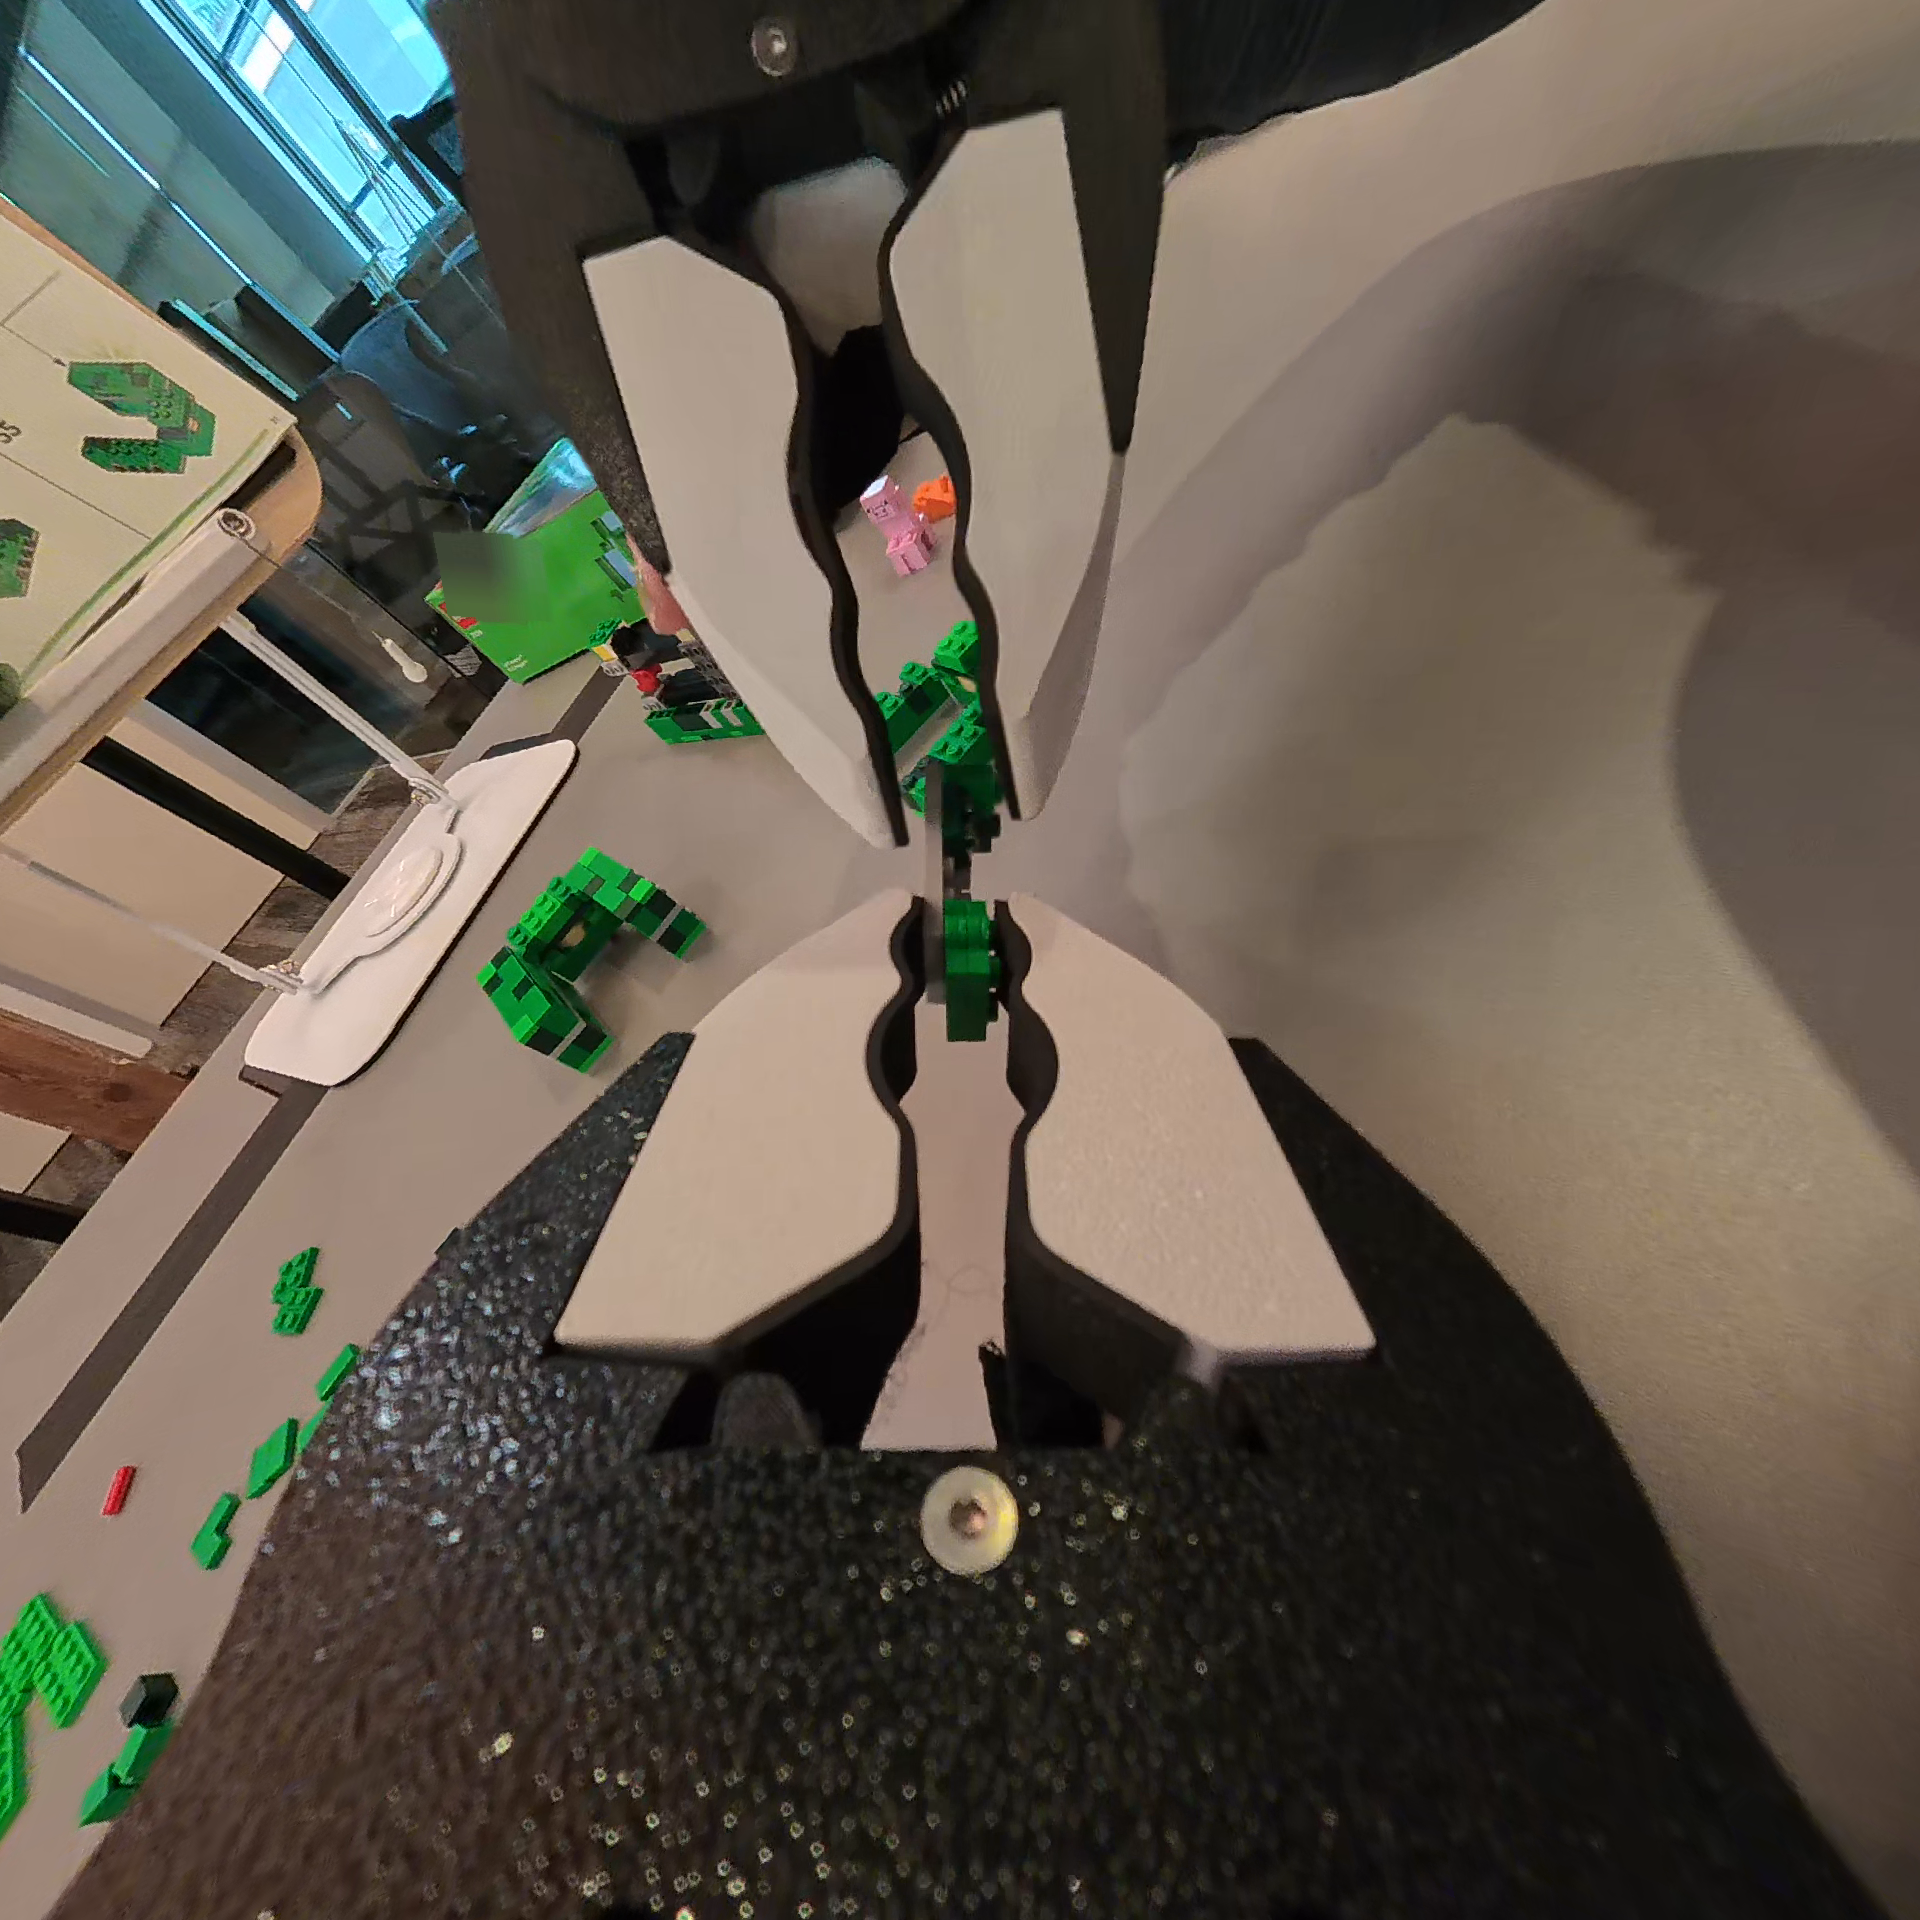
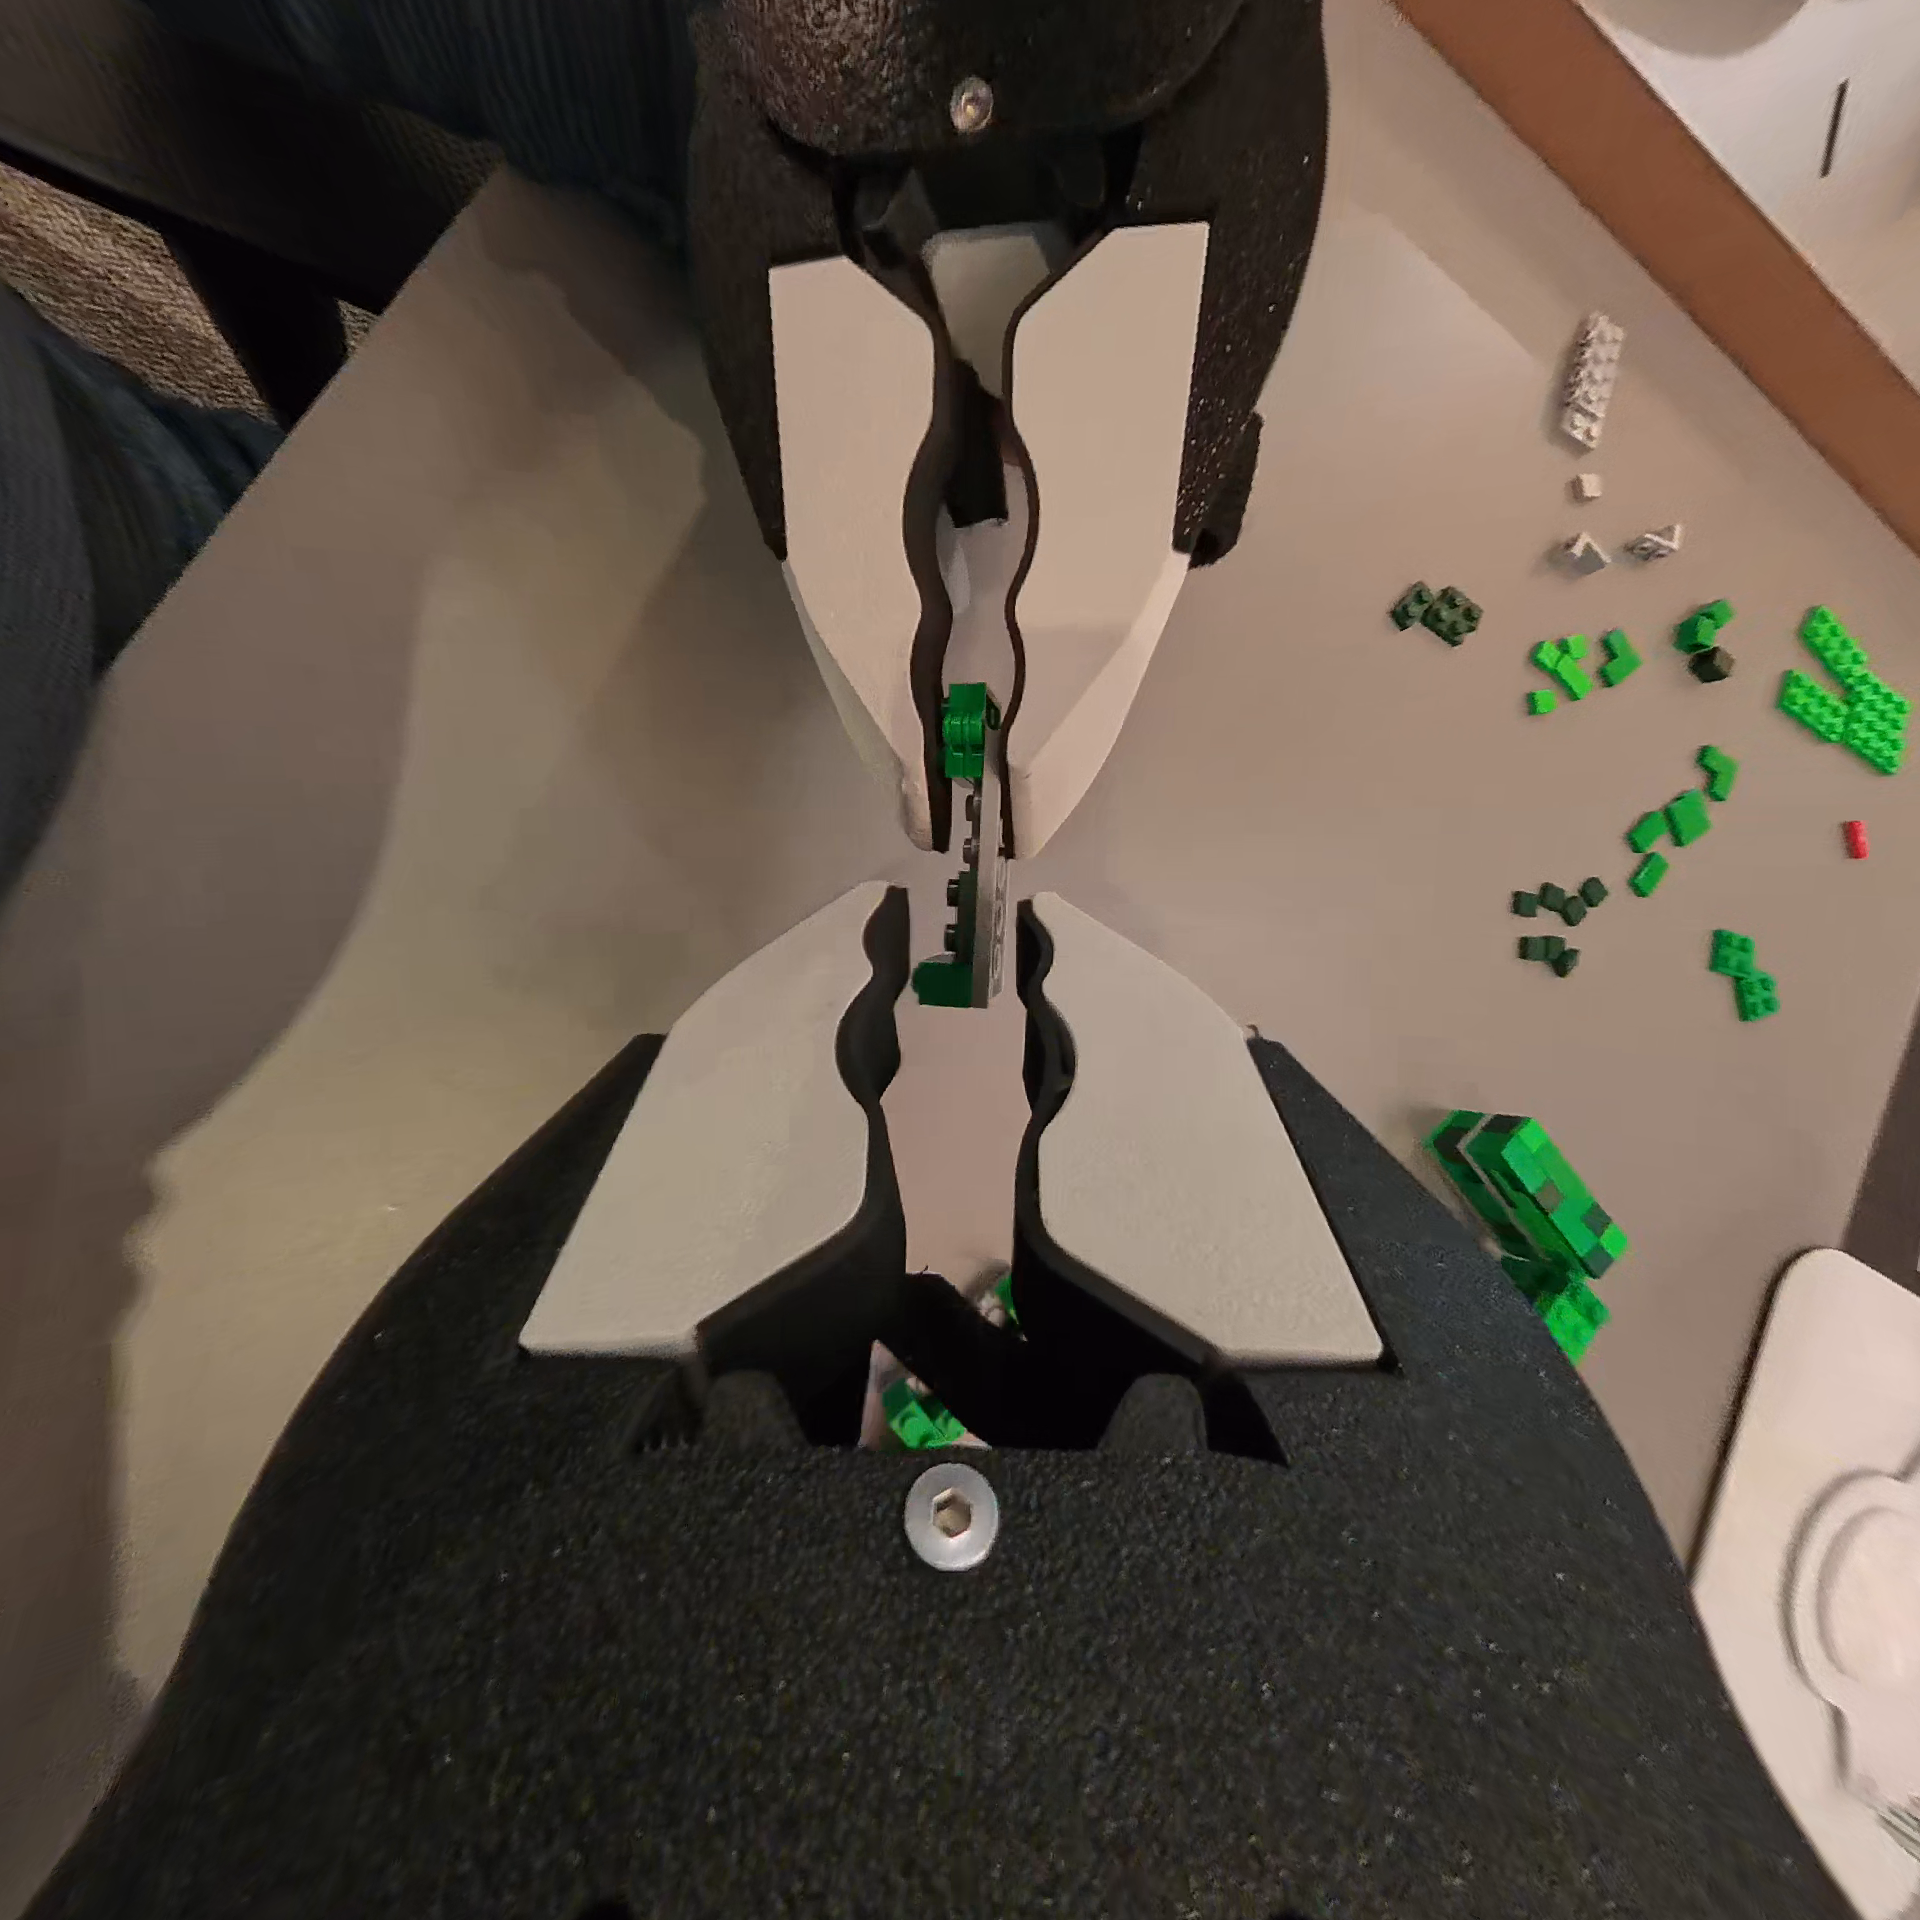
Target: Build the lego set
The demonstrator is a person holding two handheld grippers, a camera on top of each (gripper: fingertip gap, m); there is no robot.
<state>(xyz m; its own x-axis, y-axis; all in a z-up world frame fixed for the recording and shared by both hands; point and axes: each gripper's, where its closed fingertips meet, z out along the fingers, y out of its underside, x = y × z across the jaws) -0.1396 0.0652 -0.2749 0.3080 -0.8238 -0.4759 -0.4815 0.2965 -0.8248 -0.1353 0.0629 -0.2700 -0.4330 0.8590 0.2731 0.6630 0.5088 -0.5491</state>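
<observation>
My two grippers meet tip to tip above the grey table [image 2: 1299, 831]. Between them is a narrow grey plate [image 2: 982, 883] with small green bricks [image 2: 964, 727] on it. In the left wrist view my left gripper [image 1: 961, 909] is shut on the plate's end, where green bricks [image 1: 971, 966] sit. The right gripper [image 1: 956, 821] closes on the other end from above. In the right wrist view my right gripper [image 2: 958, 909] holds the near end, which carries a dark green piece [image 2: 938, 982]. The left gripper [image 2: 966, 831] holds the far end.
A U-shaped green build [image 1: 587, 966] [image 2: 1527, 1216] lies on the table. Loose green pieces [image 2: 1673, 821], green plates [image 2: 1849, 707], a red piece [image 2: 1857, 840] and white pieces [image 2: 1590, 395] are scattered nearby. A white stand base [image 1: 416, 914], a green box [image 1: 561, 582], pink figures [image 1: 899, 525] and a booklet [image 1: 104, 416] are also in view. Less than 4 cm separates the two grippers' tips. From either gripper's tips it is about 20 centimeters to the U-shaped green build [image 2: 1527, 1216].
</observation>
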